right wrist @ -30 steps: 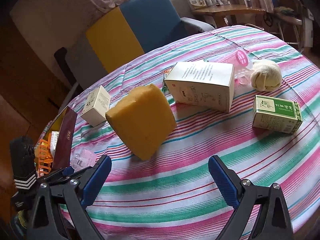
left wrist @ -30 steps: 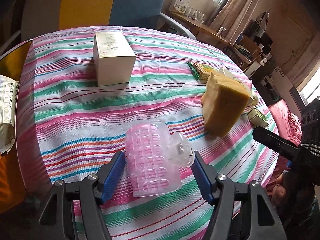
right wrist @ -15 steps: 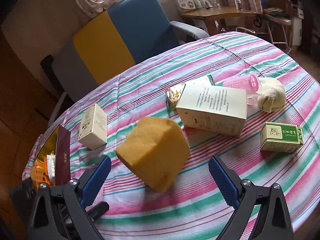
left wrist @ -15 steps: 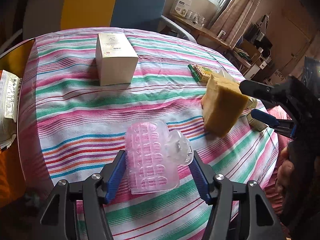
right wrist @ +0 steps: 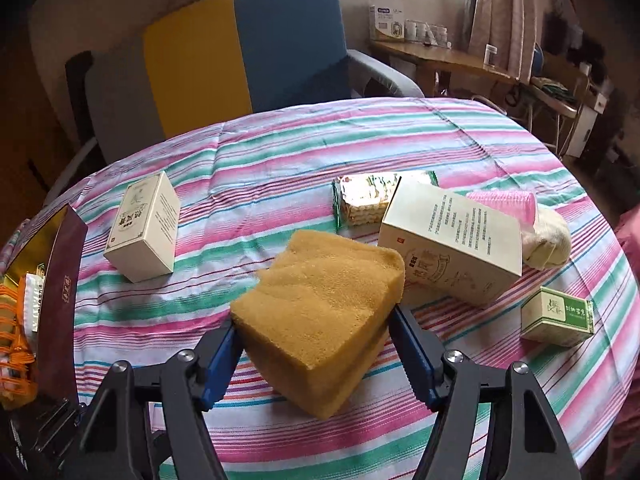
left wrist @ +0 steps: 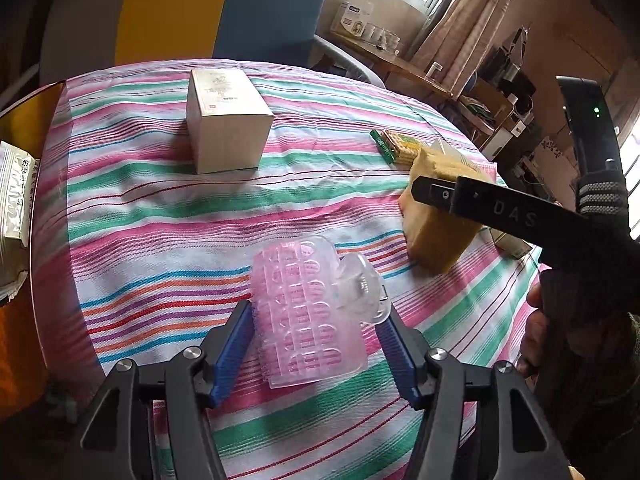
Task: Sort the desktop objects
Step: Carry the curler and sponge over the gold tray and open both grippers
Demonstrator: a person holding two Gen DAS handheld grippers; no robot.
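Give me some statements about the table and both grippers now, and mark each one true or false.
1. The sponge sits between the right gripper's fingers. True.
2. The left gripper holds a green box. False: a clear pink roller is between its fingers.
3. The tablecloth is striped. True.
4. The green box stands on the sponge. False: it rests on the cloth, apart from it.
5. The cracker pack lies behind the sponge. True.
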